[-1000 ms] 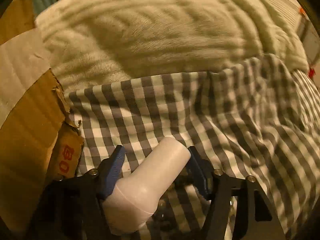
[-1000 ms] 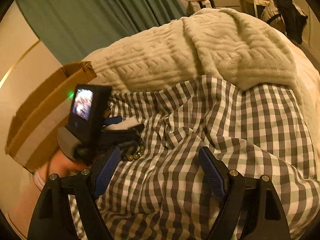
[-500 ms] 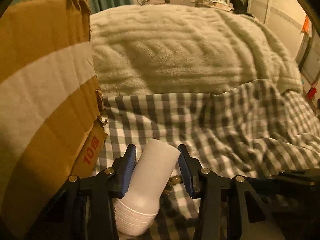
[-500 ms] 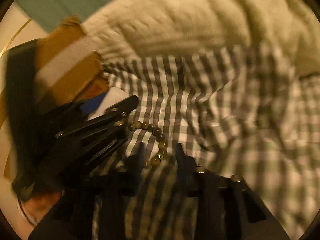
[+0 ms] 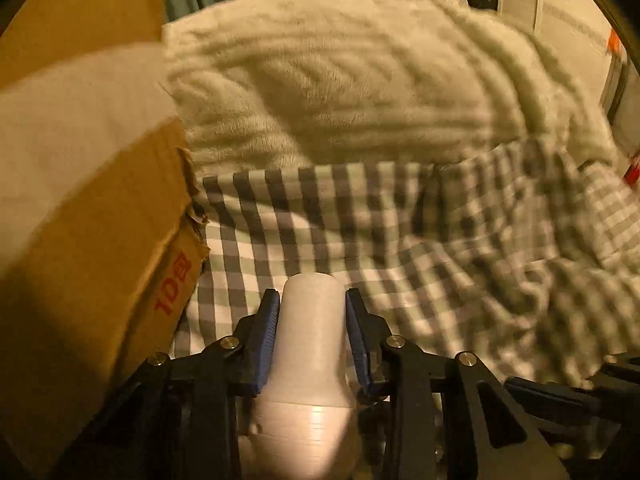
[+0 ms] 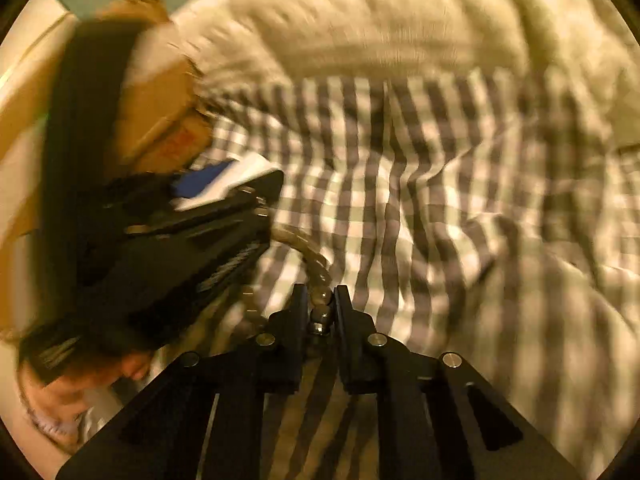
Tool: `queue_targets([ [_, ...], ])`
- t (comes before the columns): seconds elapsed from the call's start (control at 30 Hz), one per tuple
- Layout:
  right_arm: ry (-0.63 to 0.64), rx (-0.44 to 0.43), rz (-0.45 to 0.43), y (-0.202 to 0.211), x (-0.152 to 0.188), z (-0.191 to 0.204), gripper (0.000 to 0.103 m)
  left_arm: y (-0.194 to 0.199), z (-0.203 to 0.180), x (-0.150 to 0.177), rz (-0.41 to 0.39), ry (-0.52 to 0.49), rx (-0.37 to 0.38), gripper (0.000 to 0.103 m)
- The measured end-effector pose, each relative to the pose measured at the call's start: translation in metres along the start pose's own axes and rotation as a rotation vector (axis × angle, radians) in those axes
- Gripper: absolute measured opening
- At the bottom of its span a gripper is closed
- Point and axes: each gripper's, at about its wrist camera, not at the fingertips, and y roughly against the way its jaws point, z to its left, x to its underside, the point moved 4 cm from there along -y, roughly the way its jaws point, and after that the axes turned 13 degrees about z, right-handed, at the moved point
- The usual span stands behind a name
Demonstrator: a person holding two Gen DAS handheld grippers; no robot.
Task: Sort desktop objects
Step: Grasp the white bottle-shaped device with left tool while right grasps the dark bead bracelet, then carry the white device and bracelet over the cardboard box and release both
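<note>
Just closed both claws: left claw (image 5: 312, 334) now pinching white bottle (image 5: 308, 360) beside cardboard box (image 5: 80, 220), right claw (image 6: 318, 312) clamped on bead string (image 6: 320, 300) over checked sheet (image 6: 420, 220).

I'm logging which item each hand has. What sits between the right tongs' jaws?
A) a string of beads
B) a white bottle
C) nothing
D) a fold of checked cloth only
A: in the right wrist view the right tongs have just been closing, and the bead string is pinched between their jaws.
</note>
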Motion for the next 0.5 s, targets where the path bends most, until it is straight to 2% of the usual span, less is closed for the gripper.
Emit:
queue_targets([
  [0.1, 0.046, 0.018, -0.099, 0.043, 0.019, 0.010, 0.011, 0.026, 0.000, 0.008, -0.056, 0.010, 0.018, 0.032],
  [0.23, 0.044, -0.033, -0.170, 0.091, 0.030, 0.014, 0.011, 0.074, -0.004, 0.021, -0.120, 0.018, 0.100, 0.031],
  [0.3, 0.045, -0.013, -0.209, 0.110, 0.034, 0.016, 0.011, 0.098, -0.026, 0.001, -0.156, 0.002, 0.118, 0.031],
  [0.4, 0.056, 0.001, -0.257, 0.139, 0.043, 0.028, 0.011, 0.125, -0.054, -0.022, -0.223, -0.067, 0.091, 0.031],
  [0.5, 0.076, 0.023, -0.296, 0.172, 0.039, 0.041, 0.011, 0.181, -0.047, -0.028, -0.285, -0.048, 0.118, 0.031],
])
